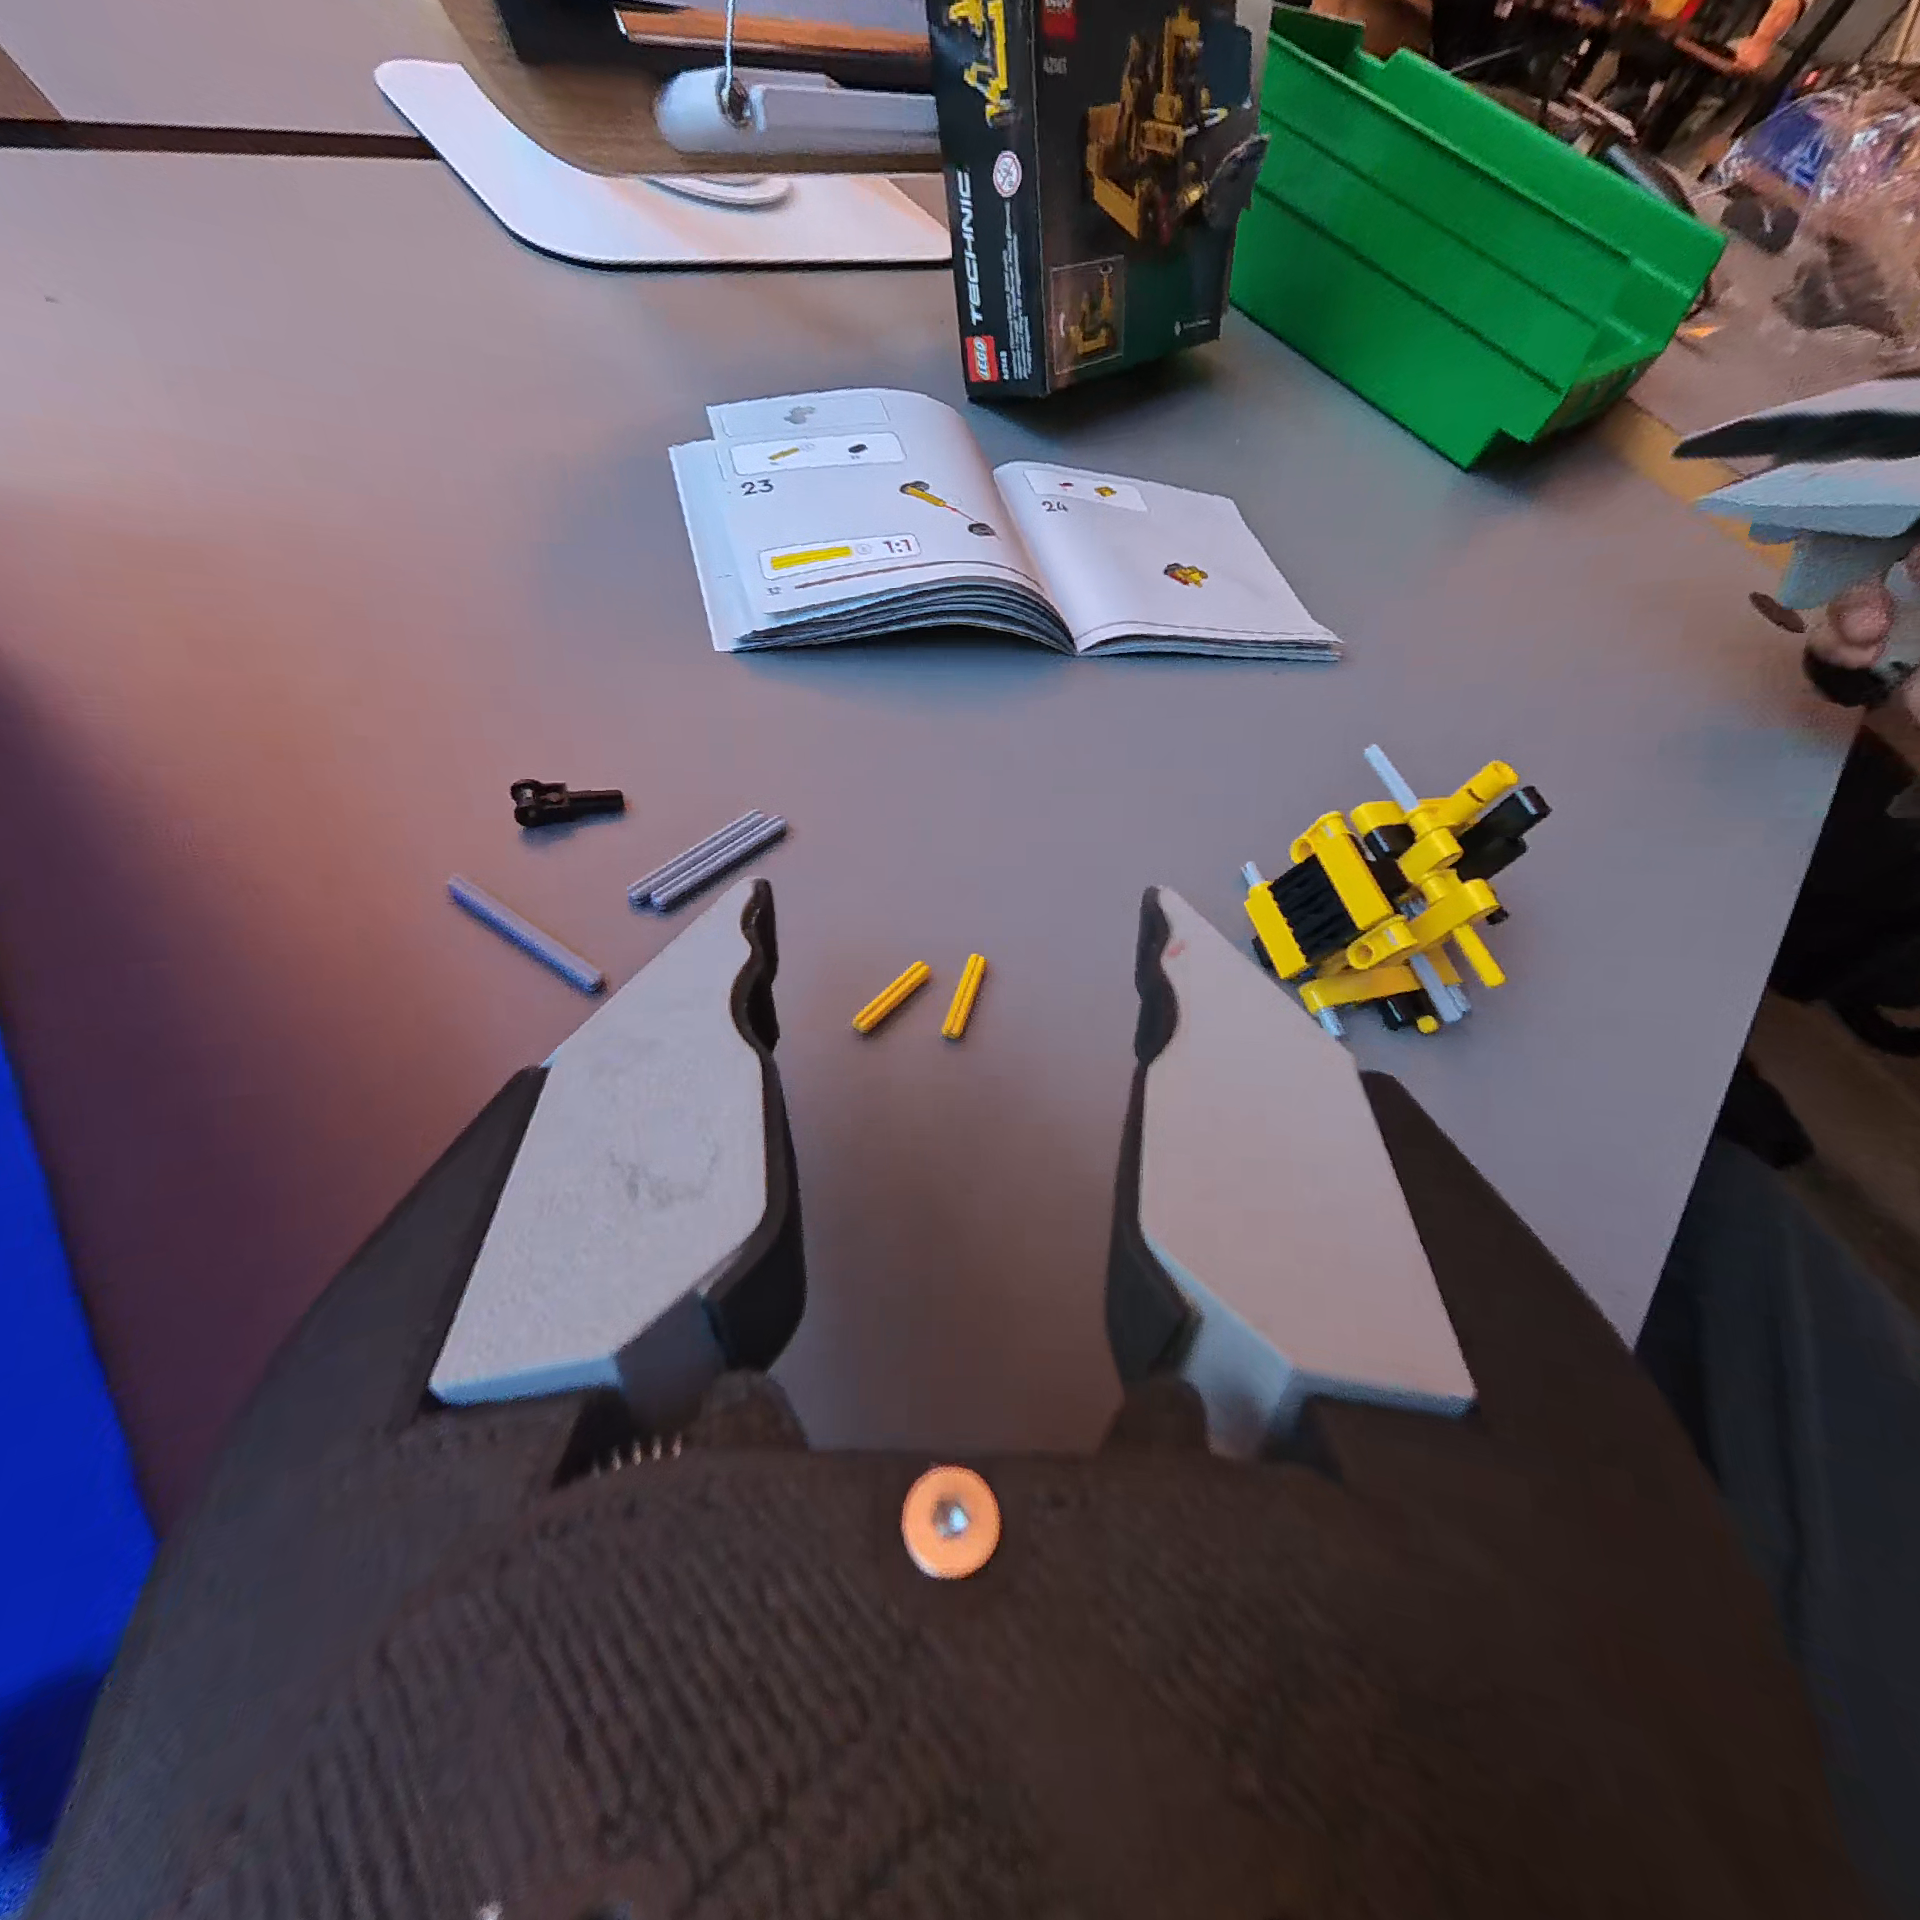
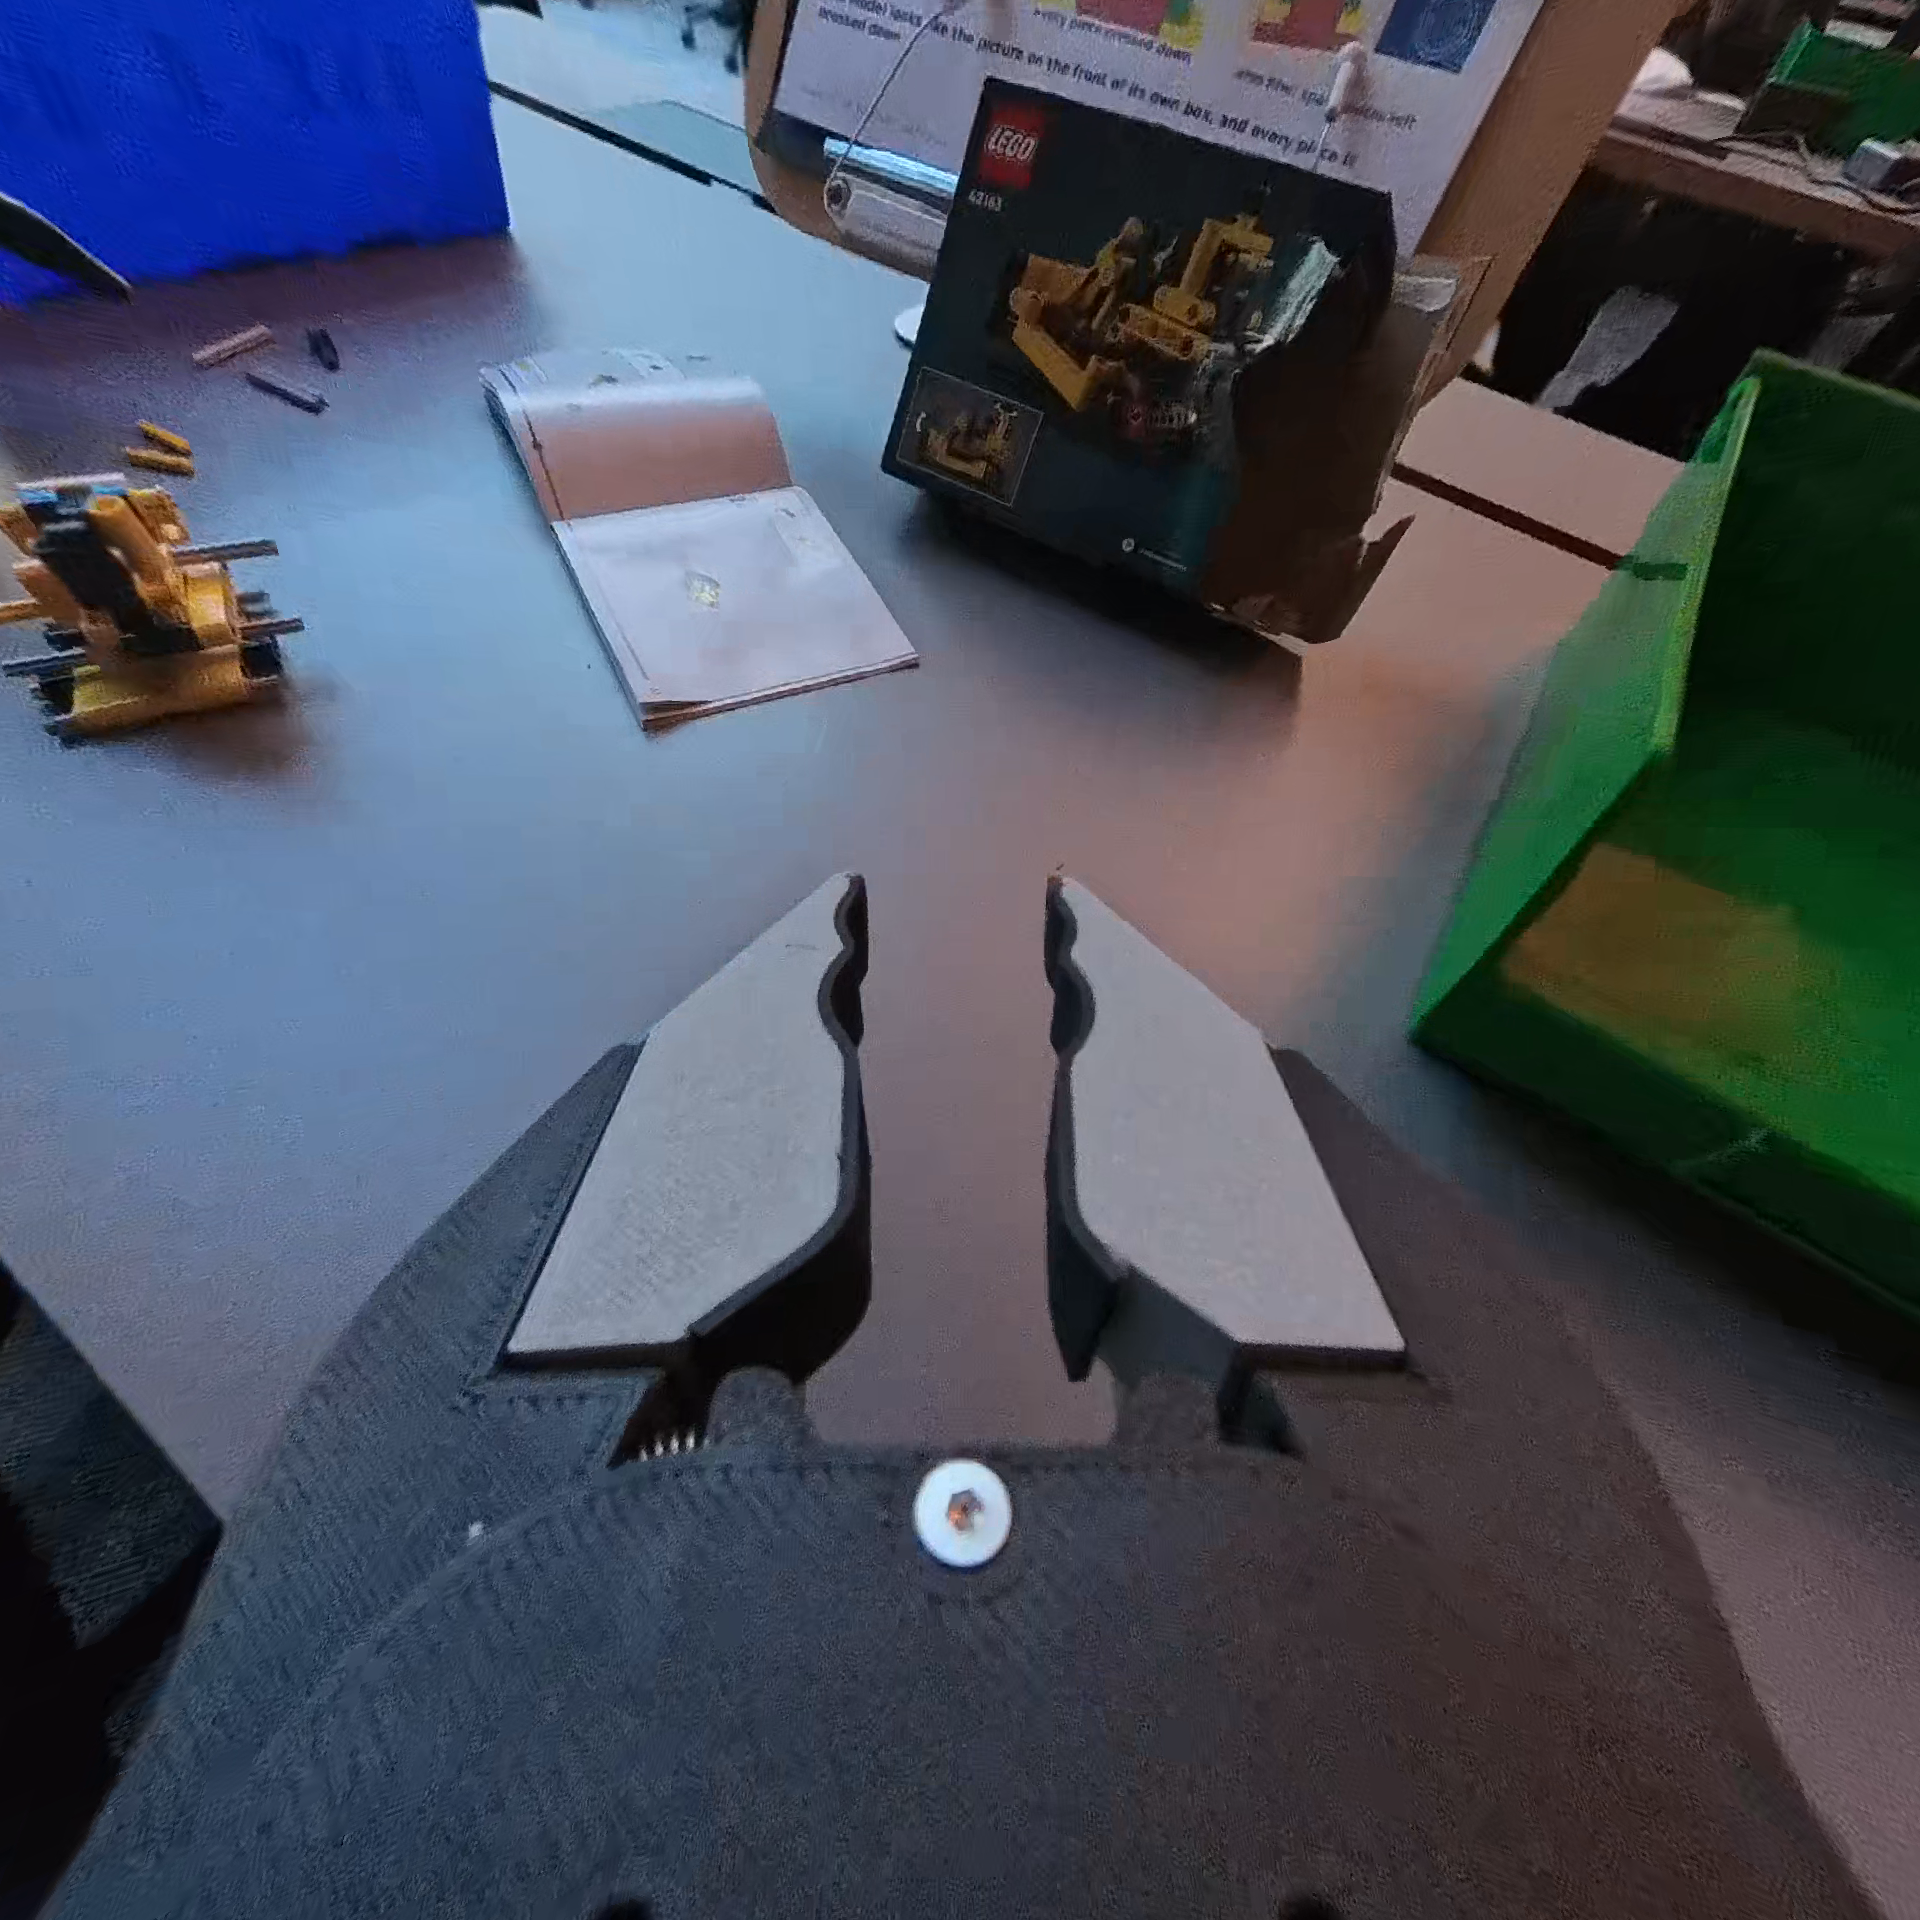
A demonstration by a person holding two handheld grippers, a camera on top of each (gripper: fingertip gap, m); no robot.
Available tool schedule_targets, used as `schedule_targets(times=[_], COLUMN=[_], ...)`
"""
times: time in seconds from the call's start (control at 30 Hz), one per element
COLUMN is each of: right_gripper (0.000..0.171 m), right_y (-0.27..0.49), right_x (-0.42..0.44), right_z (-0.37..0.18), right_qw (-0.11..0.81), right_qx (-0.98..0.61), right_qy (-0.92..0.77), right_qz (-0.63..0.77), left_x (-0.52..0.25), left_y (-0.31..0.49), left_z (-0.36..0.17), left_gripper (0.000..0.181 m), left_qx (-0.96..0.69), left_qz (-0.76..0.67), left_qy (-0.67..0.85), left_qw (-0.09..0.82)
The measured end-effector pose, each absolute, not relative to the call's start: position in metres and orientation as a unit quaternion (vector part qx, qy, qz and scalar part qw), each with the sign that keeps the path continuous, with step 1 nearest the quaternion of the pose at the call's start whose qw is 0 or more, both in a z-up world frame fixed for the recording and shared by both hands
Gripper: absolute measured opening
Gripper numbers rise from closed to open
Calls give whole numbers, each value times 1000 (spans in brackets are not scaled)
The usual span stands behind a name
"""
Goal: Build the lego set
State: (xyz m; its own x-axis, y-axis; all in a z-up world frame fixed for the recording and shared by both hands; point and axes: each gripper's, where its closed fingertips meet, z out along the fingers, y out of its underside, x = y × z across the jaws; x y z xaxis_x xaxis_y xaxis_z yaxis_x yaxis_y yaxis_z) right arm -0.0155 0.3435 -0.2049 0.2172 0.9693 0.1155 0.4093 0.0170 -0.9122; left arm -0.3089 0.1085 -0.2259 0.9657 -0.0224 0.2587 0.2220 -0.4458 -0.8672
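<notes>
My left gripper point(image 1: 951, 894) is open and empty above the grey table point(image 1: 312, 468). Two short yellow axles point(image 1: 920, 995) lie on the table just past its fingertips. A part-built yellow and black model point(image 1: 1387, 894) sits to the right of them. Grey axles point(image 1: 707, 860), a blue-grey axle point(image 1: 525, 933) and a black pin connector point(image 1: 566, 802) lie to the left. My right gripper point(image 2: 954, 883) is open and empty over bare table. In the right wrist view the model point(image 2: 135, 613) is far left and the yellow axles point(image 2: 161, 449) lie beyond it.
An open instruction booklet point(image 1: 987, 530) lies mid-table, also in the right wrist view point(image 2: 696, 540). The set's box point(image 1: 1091, 187) stands behind it. A green bin point(image 1: 1455, 260) is at the right, close to my right gripper point(image 2: 1714, 883). A monitor stand point(image 1: 644, 187) is at the back.
</notes>
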Motion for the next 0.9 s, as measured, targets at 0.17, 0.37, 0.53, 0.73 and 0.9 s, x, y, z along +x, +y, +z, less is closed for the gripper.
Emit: schedule_targets(times=[0.17, 0.37, 0.53, 0.73, 0.9], right_gripper=[33, 43, 46, 48, 52], right_y=[359, 356, 357, 361, 366], right_x=[-22, -37, -43, -43, -43], right_z=[-232, -246, -246, -247, -247], right_qw=[430, 383, 396, 417, 420], right_qx=[-641, -633, -622, -623, -632], right_qy=[-557, -600, -609, -609, -599], right_qz=[307, 305, 293, 260, 254], left_x=[-312, -308, -307, -309, -311], left_y=[111, 115, 116, 114, 113], left_z=[-237, -250, -249, -241, -236], left_gripper=[65, 62, 63, 66, 66], left_qx=[-865, -889, -887, -874, -864], left_qz=[-59, 26, 20, -18, -53], left_qy=[-54, -10, -9, -31, -49], left_qw=[495, 457, 461, 484, 498])
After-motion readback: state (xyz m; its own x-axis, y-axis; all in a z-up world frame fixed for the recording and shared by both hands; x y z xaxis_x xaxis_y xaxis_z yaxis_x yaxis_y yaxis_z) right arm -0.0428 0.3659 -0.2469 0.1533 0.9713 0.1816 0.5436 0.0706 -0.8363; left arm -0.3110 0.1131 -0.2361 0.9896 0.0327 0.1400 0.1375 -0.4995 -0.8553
